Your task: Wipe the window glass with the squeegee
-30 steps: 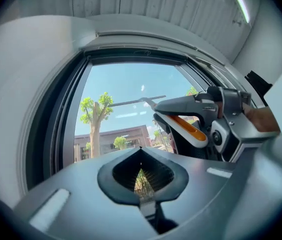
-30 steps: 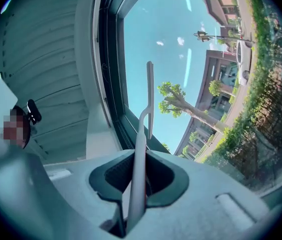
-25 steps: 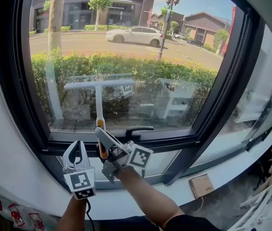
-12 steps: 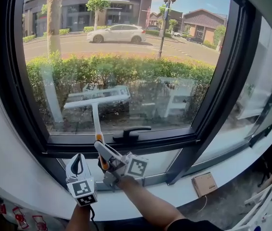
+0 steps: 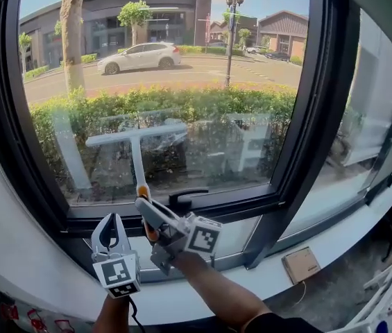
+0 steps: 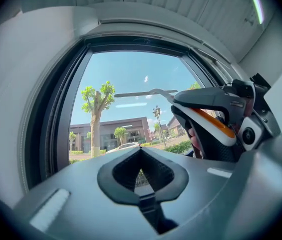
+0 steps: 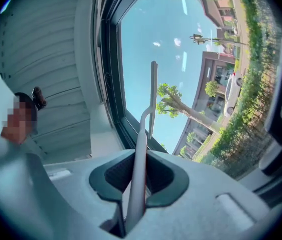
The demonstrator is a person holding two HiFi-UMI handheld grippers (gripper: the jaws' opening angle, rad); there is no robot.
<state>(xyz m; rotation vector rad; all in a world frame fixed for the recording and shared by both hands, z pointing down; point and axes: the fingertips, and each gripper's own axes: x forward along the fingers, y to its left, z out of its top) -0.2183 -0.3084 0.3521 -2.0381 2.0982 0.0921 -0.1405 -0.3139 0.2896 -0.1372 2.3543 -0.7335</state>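
The squeegee (image 5: pixel 138 151) has a white T-shaped blade pressed on the lower left of the window glass (image 5: pixel 182 68), its left end slightly lower. A white shaft runs down to an orange grip. My right gripper (image 5: pixel 146 211) is shut on that grip, just below the window's bottom rail. In the right gripper view the squeegee shaft (image 7: pixel 139 159) runs up between the jaws to the blade (image 7: pixel 153 96). My left gripper (image 5: pixel 112 220) points up beside it, to the left, shut on nothing. In the left gripper view my left gripper (image 6: pixel 141 160) holds nothing, and the right gripper (image 6: pixel 215 118) shows at the right.
A black window handle (image 5: pixel 186 198) lies on the bottom rail right of the squeegee. The dark window frame (image 5: pixel 320 116) borders the pane. A small cardboard box (image 5: pixel 301 263) lies low at the right. Outside are a hedge, a tree, a white car and buildings.
The squeegee blade has come a little lower on the glass and tilted, left end down. Both grippers stay near the bottom rail. The head view has shifted.
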